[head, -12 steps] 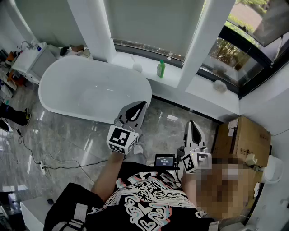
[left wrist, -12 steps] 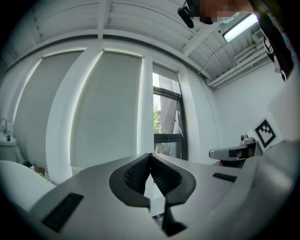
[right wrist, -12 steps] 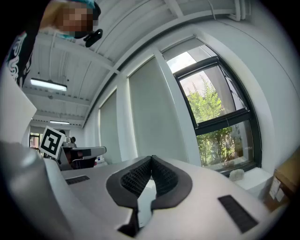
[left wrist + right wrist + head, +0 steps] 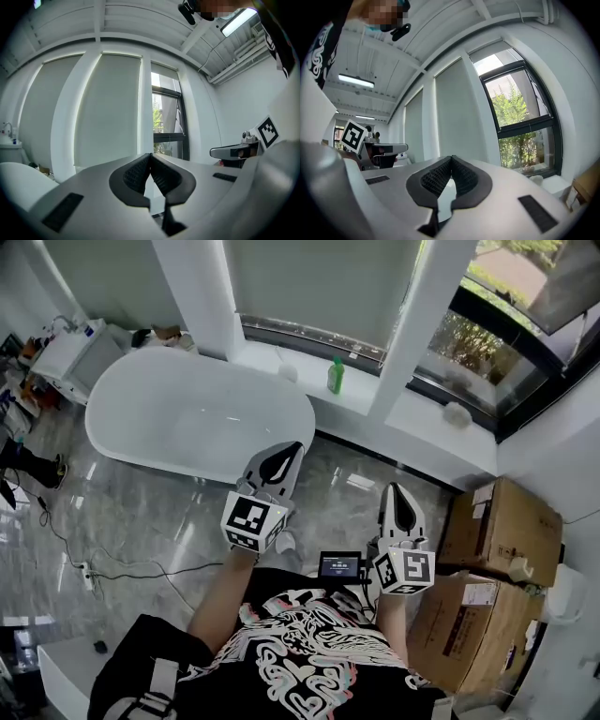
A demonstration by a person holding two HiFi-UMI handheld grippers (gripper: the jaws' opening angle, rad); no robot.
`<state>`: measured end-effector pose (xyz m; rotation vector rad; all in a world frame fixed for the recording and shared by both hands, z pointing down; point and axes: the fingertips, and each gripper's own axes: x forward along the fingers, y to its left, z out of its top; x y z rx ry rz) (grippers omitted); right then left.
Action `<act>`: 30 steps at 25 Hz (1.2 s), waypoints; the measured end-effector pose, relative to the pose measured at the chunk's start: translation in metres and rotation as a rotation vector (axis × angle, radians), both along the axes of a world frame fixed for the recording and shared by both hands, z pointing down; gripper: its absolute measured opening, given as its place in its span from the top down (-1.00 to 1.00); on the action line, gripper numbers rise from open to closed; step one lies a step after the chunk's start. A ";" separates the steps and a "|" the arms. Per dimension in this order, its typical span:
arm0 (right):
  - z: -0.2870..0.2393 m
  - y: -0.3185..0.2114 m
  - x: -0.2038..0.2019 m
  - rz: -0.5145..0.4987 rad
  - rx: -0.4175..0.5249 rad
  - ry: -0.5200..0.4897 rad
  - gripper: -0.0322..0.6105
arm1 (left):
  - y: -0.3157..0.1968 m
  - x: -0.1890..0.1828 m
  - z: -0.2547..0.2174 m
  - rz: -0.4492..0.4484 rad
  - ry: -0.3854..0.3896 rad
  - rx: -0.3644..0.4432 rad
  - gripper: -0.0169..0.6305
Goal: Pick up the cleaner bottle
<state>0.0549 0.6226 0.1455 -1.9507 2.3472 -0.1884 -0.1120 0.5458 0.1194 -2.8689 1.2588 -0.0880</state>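
A green cleaner bottle (image 4: 336, 375) stands upright on the white window ledge (image 4: 375, 404), behind the bathtub's right end. My left gripper (image 4: 292, 448) is held level above the floor in front of the tub, well short of the bottle, its jaws shut with nothing between them. My right gripper (image 4: 395, 491) hovers to its right, also shut and empty. In the left gripper view the shut tips (image 4: 150, 155) point at the blinds and window; in the right gripper view the tips (image 4: 451, 159) meet likewise. Neither gripper view shows the bottle.
A white oval bathtub (image 4: 197, 413) fills the left. White pillars (image 4: 412, 324) flank the window. Cardboard boxes (image 4: 502, 526) stack at the right. A white round object (image 4: 457, 414) rests on the ledge. A power strip and cable (image 4: 89, 570) lie on the marble floor.
The view has shifted slightly; both grippers sit a little lower and nearer the body in the head view. Jaws stay shut.
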 end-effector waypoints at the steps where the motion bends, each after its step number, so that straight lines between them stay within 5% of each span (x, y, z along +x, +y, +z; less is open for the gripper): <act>1: 0.000 0.001 0.001 -0.008 0.003 0.001 0.82 | 0.001 0.001 -0.001 -0.001 0.007 0.002 0.90; 8: -0.003 0.007 0.009 -0.069 0.057 -0.112 0.81 | 0.009 0.013 -0.002 0.044 0.067 0.001 0.90; 18: 0.014 -0.039 0.019 -0.012 -0.016 0.023 0.82 | -0.032 0.028 0.012 0.056 -0.002 0.010 0.90; 30: 0.020 -0.191 0.038 0.026 -0.042 0.055 0.82 | -0.201 0.041 0.018 0.061 0.002 0.023 0.90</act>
